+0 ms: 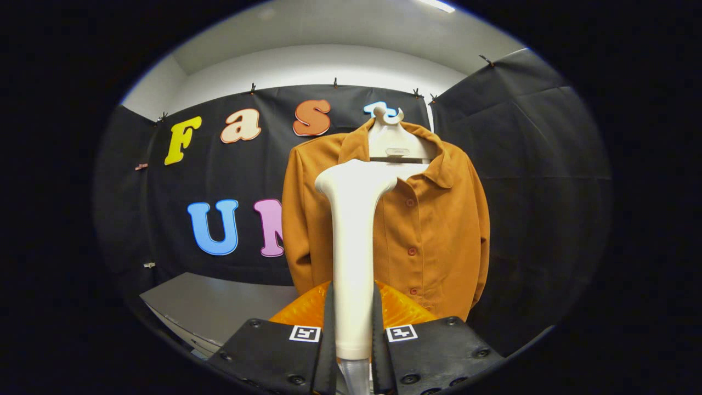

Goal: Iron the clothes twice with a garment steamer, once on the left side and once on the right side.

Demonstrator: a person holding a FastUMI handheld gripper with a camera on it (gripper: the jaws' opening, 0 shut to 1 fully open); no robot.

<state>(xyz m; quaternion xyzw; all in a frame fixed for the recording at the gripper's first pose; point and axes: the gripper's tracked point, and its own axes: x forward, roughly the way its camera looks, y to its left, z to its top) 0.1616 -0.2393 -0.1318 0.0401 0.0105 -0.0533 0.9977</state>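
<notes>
A white garment steamer (352, 241) stands upright between my fingers, its handle clamped on both sides and its wide head up by the jacket's collar. My gripper (352, 318) is shut on that handle. Beyond it hangs an orange-brown buttoned jacket (433, 230) on a white hanger (390, 144), facing me. The steamer head sits in front of the jacket's left chest, near the collar; whether it touches the cloth I cannot tell. The steamer's handle hides the jacket's middle-left strip.
An orange translucent ribbed piece (400, 310) shows low behind the steamer handle, just past my fingers. A grey table top (219, 304) lies to the lower left. Black cloth walls (537, 181) close in behind and to the right of the jacket.
</notes>
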